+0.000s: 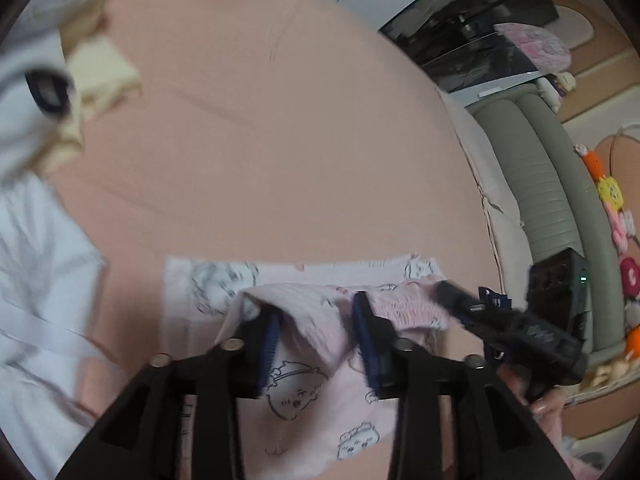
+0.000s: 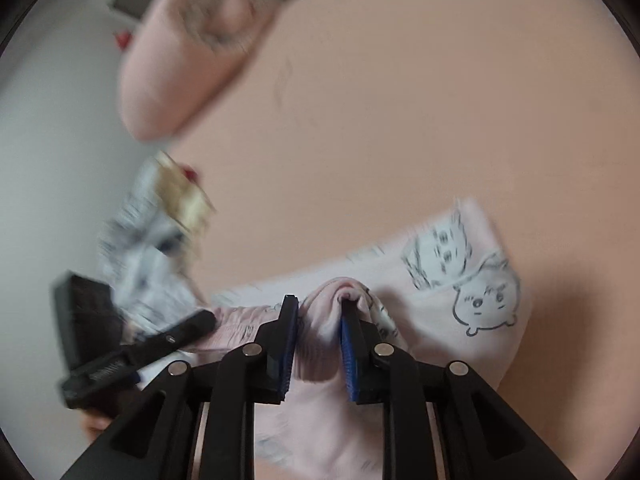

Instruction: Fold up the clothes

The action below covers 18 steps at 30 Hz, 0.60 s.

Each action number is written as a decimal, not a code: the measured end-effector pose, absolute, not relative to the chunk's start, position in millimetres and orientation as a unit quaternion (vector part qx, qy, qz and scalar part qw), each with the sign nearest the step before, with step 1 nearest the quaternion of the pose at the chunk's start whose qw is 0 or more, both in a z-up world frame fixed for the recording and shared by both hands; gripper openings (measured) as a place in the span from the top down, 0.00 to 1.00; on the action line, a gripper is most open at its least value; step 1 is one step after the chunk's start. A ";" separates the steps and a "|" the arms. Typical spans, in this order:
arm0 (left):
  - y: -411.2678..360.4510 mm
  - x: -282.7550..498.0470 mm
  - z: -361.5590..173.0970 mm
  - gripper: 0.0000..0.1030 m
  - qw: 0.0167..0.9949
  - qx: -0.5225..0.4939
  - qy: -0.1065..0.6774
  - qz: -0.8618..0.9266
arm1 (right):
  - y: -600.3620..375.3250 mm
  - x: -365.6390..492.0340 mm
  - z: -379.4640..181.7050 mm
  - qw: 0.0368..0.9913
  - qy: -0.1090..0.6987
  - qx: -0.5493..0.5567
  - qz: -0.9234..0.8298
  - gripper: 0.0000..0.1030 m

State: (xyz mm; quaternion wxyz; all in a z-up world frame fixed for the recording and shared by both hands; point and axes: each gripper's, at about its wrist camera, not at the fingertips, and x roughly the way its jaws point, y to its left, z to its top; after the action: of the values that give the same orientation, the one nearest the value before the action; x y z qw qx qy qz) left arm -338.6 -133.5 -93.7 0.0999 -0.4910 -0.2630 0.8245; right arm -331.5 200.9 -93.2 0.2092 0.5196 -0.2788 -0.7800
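On bedsheet, garment (pink) crosswise.

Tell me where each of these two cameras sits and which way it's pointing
Left wrist: sits on the left tool, looking along its fingers at the pink garment on the peach sheet; the right tool and a hand show.
Right wrist: sits on the right tool, facing the same garment; the left tool shows.
Shared: garment, sheet, each other's tool.
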 end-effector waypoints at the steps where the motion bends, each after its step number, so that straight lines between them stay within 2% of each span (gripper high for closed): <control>1: -135.9 -338.8 -91.7 0.59 0.100 -0.488 -0.262 0.826 | 203.5 -328.9 -87.7 0.203 -0.276 0.513 -0.787 0.72; 4: -134.4 -337.1 -92.7 0.47 0.099 -0.503 -0.235 0.826 | 207.0 -320.8 -73.4 0.168 -0.234 0.502 -0.815 0.72; 6: -127.9 -337.9 -100.3 0.47 0.114 -0.532 -0.196 0.816 | 196.6 -315.7 -72.0 0.166 -0.184 0.512 -0.822 0.72; 9: -115.0 -332.7 -102.3 0.47 0.109 -0.528 -0.112 0.835 | 160.7 -296.9 -84.9 0.191 -0.062 0.539 -0.818 0.72; 12: -106.1 -348.2 -110.9 0.47 0.098 -0.534 -0.061 0.838 | 141.6 -280.1 -110.2 0.162 0.041 0.554 -0.815 0.72; 13: -104.9 -356.9 -114.7 0.48 0.087 -0.537 -0.050 0.838 | 143.5 -277.0 -120.4 0.147 0.056 0.562 -0.812 0.76; 15: -102.4 -374.3 -122.2 0.48 0.067 -0.543 -0.029 0.837 | 156.4 -265.9 -123.8 0.143 0.047 0.553 -0.819 0.77; 18: -114.7 -381.3 -102.5 0.48 0.032 -0.541 -0.060 0.838 | 172.1 -252.7 -114.3 0.119 0.057 0.548 -0.826 0.76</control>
State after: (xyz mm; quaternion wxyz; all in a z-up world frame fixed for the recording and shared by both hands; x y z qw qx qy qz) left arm -381.3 -114.7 -102.5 0.0320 -0.5411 -0.0598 0.8382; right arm -252.7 172.1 -114.3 0.1189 0.5483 0.0573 -0.8258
